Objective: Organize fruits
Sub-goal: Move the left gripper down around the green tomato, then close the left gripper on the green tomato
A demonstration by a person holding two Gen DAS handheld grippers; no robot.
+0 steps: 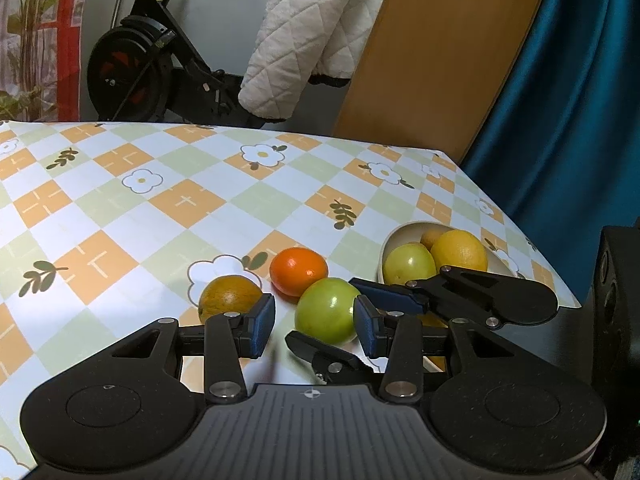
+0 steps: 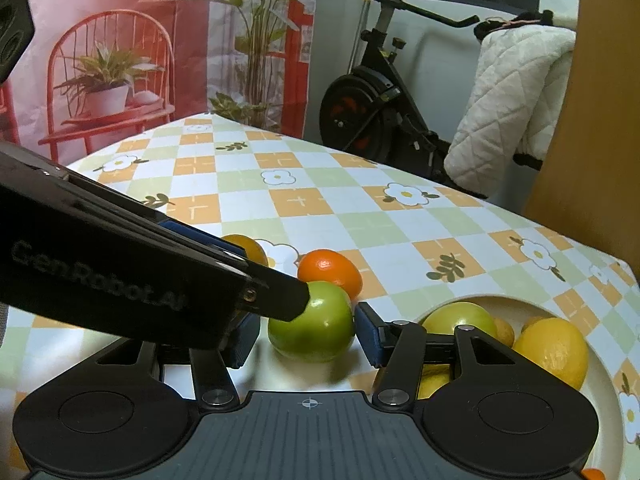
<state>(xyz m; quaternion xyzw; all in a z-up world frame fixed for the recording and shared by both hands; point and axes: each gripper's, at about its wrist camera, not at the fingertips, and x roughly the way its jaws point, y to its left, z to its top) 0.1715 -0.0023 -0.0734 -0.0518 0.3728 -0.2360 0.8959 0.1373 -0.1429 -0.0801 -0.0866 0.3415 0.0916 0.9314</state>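
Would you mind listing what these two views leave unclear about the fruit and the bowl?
- Bowl contents: the right gripper linkage covers the lower fruit in the right wrist view; the count is unclear.
- Bowl's near rim: hidden behind gripper linkages in the left wrist view.
- Dull orange fruit: mostly behind the left gripper body in the right wrist view.
- Green apple: pad contact unclear in both views.

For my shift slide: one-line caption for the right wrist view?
Right gripper straddles a green fruit on the checked tablecloth, bowl of fruit alongside.
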